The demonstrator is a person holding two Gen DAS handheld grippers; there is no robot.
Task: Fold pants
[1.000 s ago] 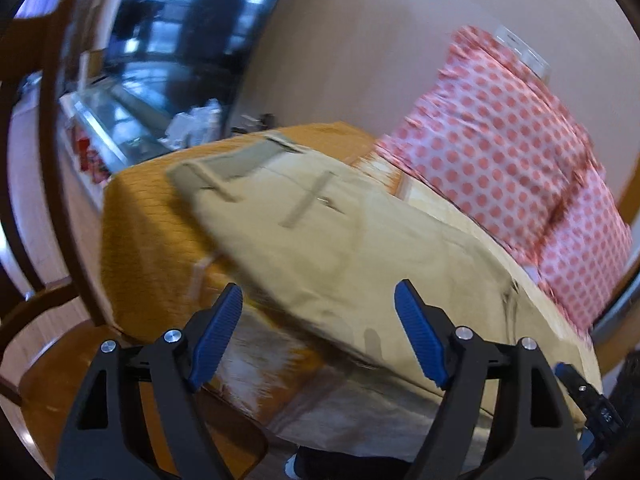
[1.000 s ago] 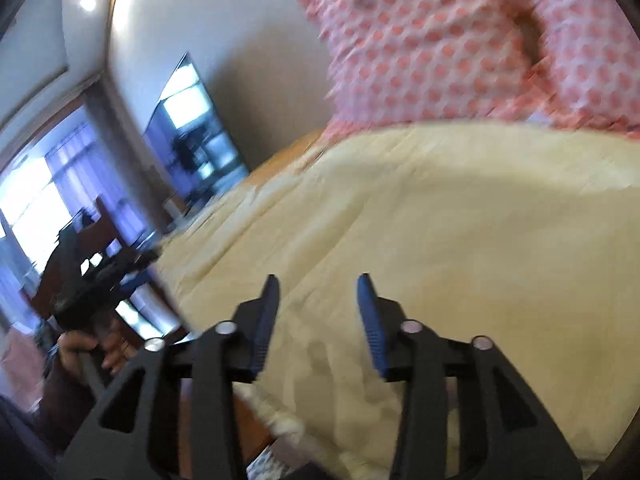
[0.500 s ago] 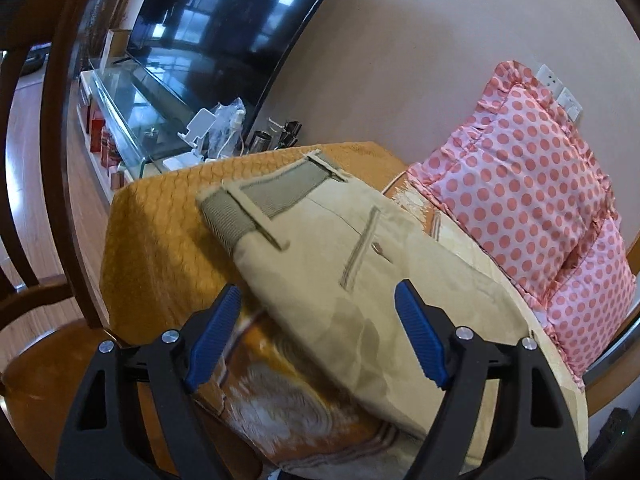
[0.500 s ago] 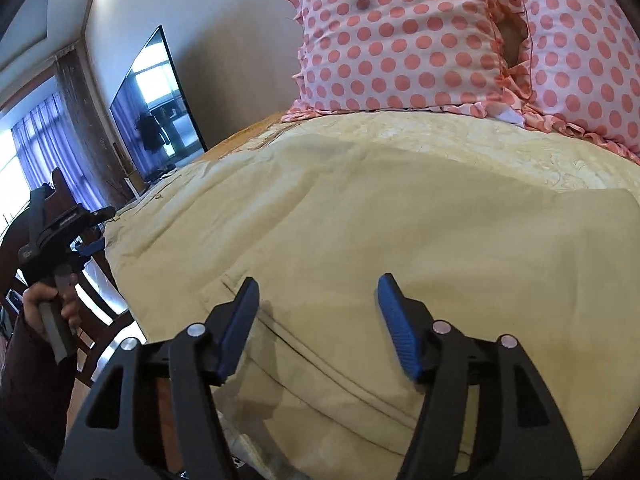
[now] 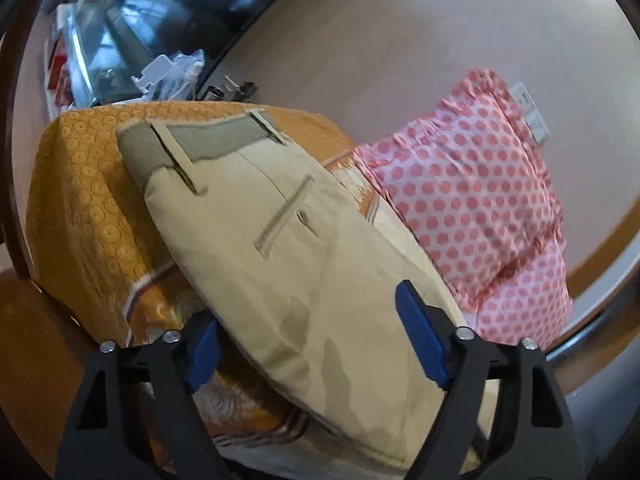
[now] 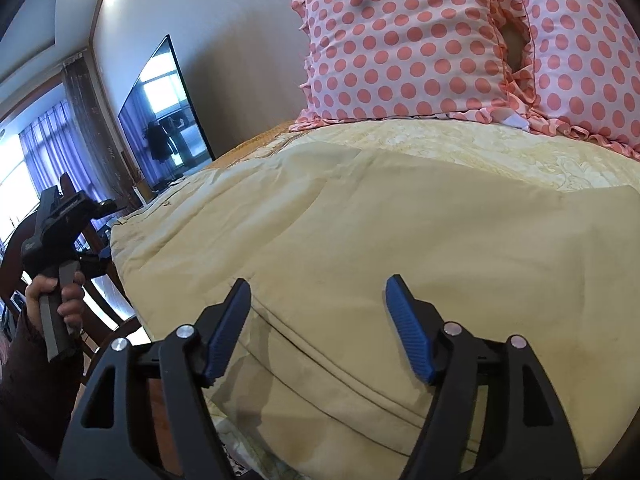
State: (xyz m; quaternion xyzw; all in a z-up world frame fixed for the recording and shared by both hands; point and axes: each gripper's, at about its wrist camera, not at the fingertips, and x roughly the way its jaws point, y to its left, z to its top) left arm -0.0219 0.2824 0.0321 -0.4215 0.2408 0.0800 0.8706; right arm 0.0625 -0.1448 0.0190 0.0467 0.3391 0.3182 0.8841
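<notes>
Beige pants [image 5: 296, 256] lie flat on an orange patterned bedspread [image 5: 84, 200], waistband [image 5: 192, 140] at the far left end, a buttoned back pocket facing up. My left gripper [image 5: 308, 336] is open, its blue pads straddling the near edge of the pants. In the right wrist view the pants [image 6: 400, 232] spread wide across the bed. My right gripper [image 6: 316, 320] is open just above the near edge of the cloth, holding nothing. The left gripper [image 6: 60, 224] shows there at the far left, held in a hand.
Two pink polka-dot pillows [image 6: 420, 48] lean on the wall behind the pants. A large dark TV [image 6: 164, 108] and a glass stand with clutter [image 5: 168, 72] stand beyond the bed's end. A wooden chair [image 5: 12, 184] stands at the left.
Both grippers have moved closer to the near edge of the pants. The left view has tilted and its pads now straddle the cloth edge. The right jaws have opened wider.
</notes>
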